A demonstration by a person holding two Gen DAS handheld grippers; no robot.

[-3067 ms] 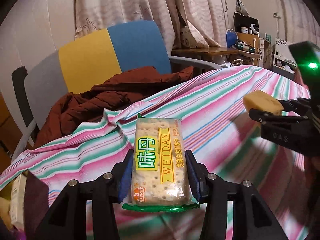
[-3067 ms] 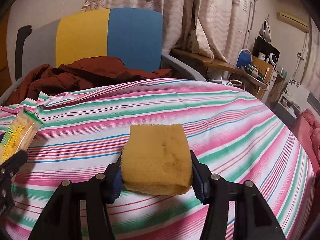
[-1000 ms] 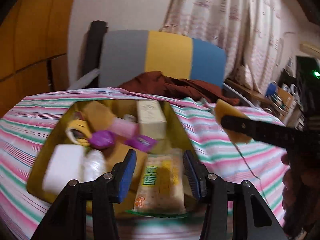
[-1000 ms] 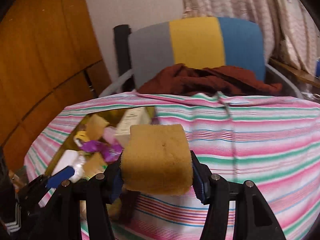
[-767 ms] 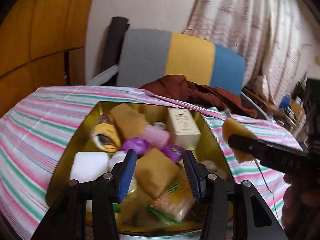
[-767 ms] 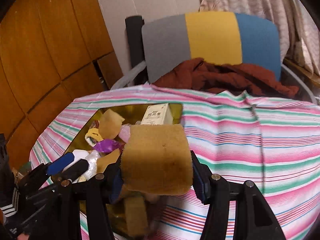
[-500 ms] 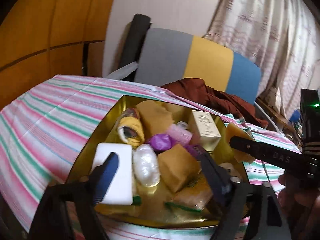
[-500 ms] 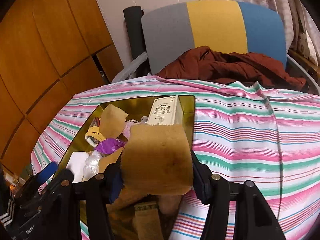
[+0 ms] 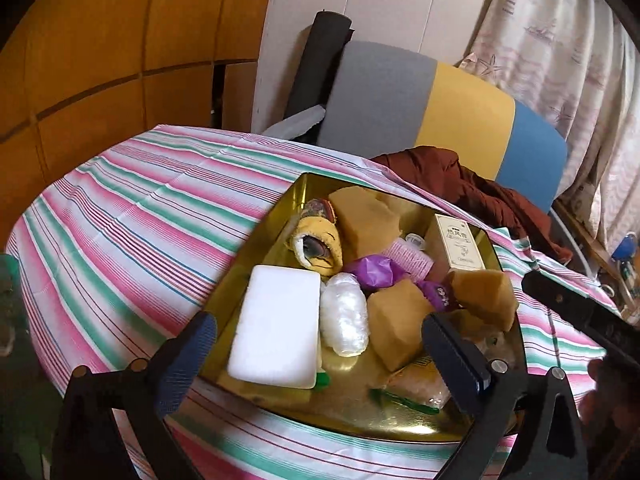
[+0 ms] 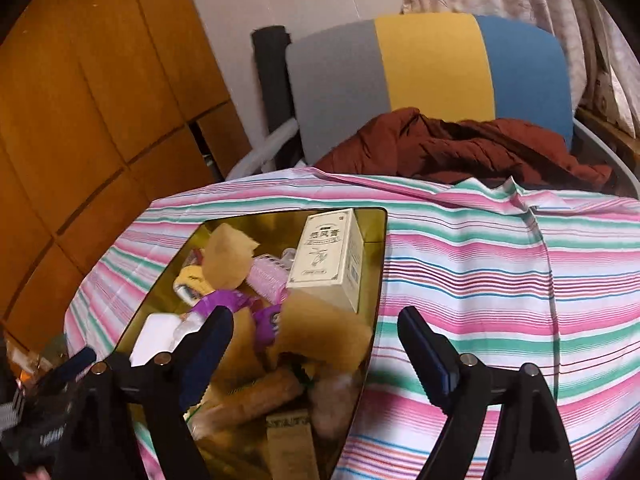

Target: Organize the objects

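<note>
A gold tray (image 9: 260,236) full of small items sits on the striped tablecloth (image 9: 140,208). My left gripper (image 9: 320,342) hovers over the tray's near edge; its jaws are opening and nothing is between them. The cracker packet (image 9: 416,388) lies in the tray's near right corner. My right gripper (image 10: 316,332) is over the tray's (image 10: 280,216) right side with its jaws opening. The tan sponge (image 10: 320,336) has dropped clear of its pads and rests among the items (image 9: 480,300). From the left wrist view, the right gripper's finger (image 9: 580,312) shows at the right.
In the tray are a white block (image 9: 276,332), a cream box (image 10: 328,260), purple wrappers (image 9: 372,270), a clear plastic roll (image 9: 344,312) and more sponges. Behind the table stands a grey, yellow and blue chair (image 9: 440,108) with a rust-brown jacket (image 9: 460,184). Wooden panels line the left wall.
Both grippers swung left to the tray. The left jaws spread wide and the cracker packet dropped into the tray. The right jaws opened and the sponge fell in.
</note>
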